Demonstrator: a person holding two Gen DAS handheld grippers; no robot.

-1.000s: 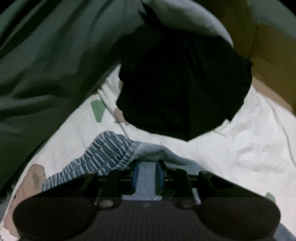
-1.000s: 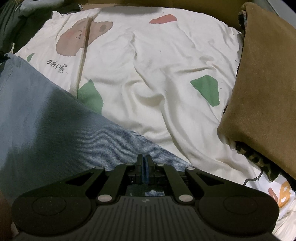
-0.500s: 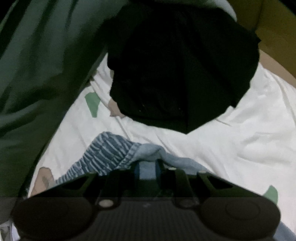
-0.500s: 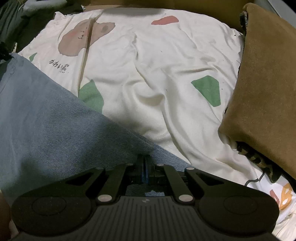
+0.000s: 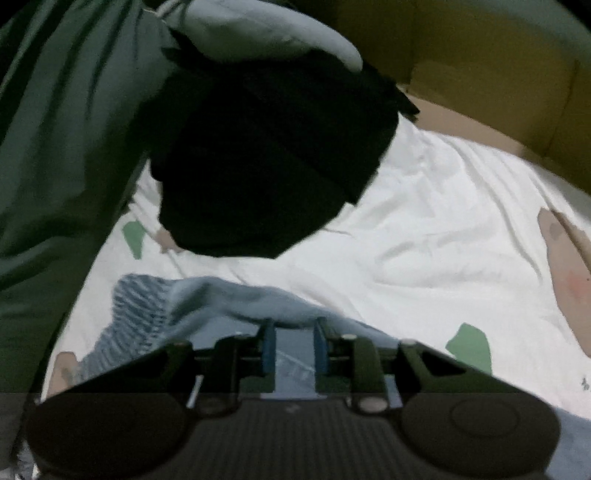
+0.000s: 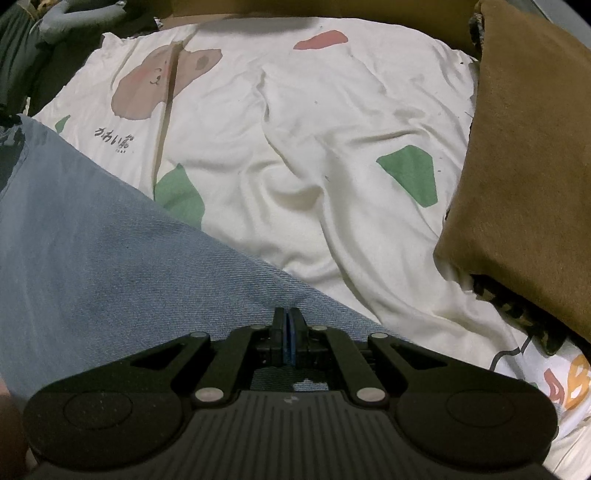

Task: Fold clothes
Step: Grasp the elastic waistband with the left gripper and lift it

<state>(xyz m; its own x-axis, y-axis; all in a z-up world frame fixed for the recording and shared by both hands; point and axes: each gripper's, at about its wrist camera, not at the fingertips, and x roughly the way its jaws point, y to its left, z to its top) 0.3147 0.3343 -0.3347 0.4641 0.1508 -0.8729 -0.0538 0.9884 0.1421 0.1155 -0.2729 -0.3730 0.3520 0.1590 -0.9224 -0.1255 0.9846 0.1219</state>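
A light blue denim garment is stretched over the white printed bedsheet at the lower left of the right wrist view. My right gripper is shut on its near edge, pads pressed together. In the left wrist view the same denim bunches up over the fingertips, with a striped blue inner part showing to the left. My left gripper is shut on a thick fold of the denim, which fills the gap between the blue pads.
A black garment and a dark green cloth lie beyond the left gripper, with a pale grey piece on top. A brown cushion lies along the right side of the bed. Cardboard-coloured walls rise behind the sheet.
The left wrist view has swung to the right: the black garment sits further left and more white sheet shows at right. The right gripper and its denim edge have barely moved.
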